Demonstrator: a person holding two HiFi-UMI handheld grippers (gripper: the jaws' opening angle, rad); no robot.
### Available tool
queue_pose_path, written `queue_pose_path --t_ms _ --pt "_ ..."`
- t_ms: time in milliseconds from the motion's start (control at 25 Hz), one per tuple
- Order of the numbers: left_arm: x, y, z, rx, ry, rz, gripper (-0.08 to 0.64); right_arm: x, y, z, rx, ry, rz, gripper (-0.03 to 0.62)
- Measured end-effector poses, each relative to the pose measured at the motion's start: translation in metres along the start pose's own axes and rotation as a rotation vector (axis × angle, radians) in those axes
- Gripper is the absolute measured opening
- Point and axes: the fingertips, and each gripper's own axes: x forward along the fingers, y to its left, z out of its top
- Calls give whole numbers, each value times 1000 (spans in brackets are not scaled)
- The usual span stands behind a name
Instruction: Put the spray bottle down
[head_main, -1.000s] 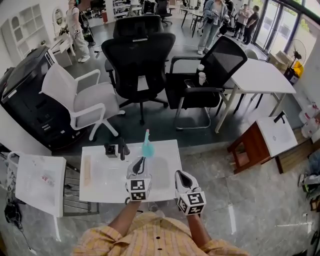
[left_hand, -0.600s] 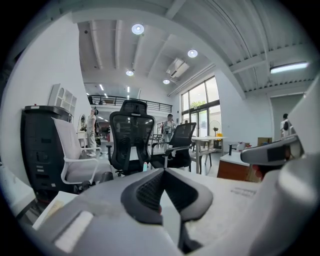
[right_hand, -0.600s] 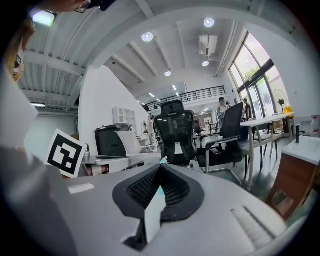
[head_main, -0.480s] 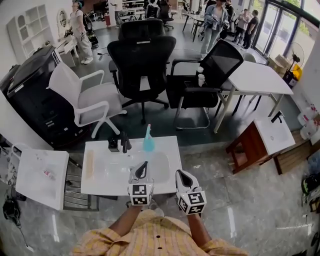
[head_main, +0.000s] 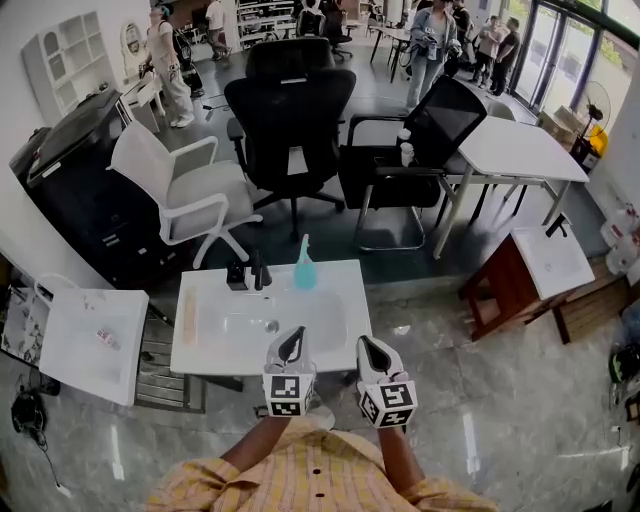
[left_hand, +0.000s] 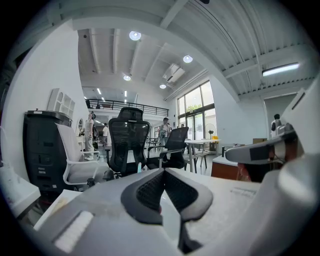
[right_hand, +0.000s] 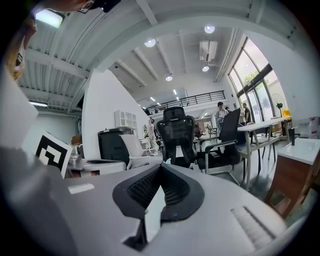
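The teal spray bottle (head_main: 303, 271) stands upright on the far rim of the white washbasin top (head_main: 345, 325), free of both grippers. In the left gripper view the bottle (left_hand: 138, 167) shows small and far, just left of the jaw tips. My left gripper (head_main: 291, 343) is shut with nothing in it, over the near edge of the basin. In the left gripper view that gripper (left_hand: 164, 171) shows its pads meeting. My right gripper (head_main: 371, 348) hangs beside it, also shut and empty, and its own view of it (right_hand: 161, 166) shows the pads together.
A black tap (head_main: 257, 271) and a small black holder (head_main: 236, 274) stand left of the bottle. A pale strip (head_main: 188, 318) lies on the basin top's left side. Office chairs (head_main: 290, 120) stand beyond. Another white basin (head_main: 95, 340) is at left, a wooden cabinet (head_main: 500, 290) at right.
Both grippers have drawn back toward the person, away from the bottle. The left one was close by the bottle a second ago. The bottle stays standing on the far rim.
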Motion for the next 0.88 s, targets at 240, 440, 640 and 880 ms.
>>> queue_pose_path --t_ms 240,440,640,880 --pt "-21 -6 -3 16 -16 -3 -2 -11 13 -2 -11 -11 17 -2" --pt "-39 -8 -3 22 -19 -9 -2 -19 22 -5 -8 -23 13 -2" --pt "-45 -6 -8 22 -19 -5 -2 -24 25 -7 -9 -31 12 -2" --pt "-52 -8 -12 18 -13 -10 -2 -28 26 -9 -11 -34 0 -2"
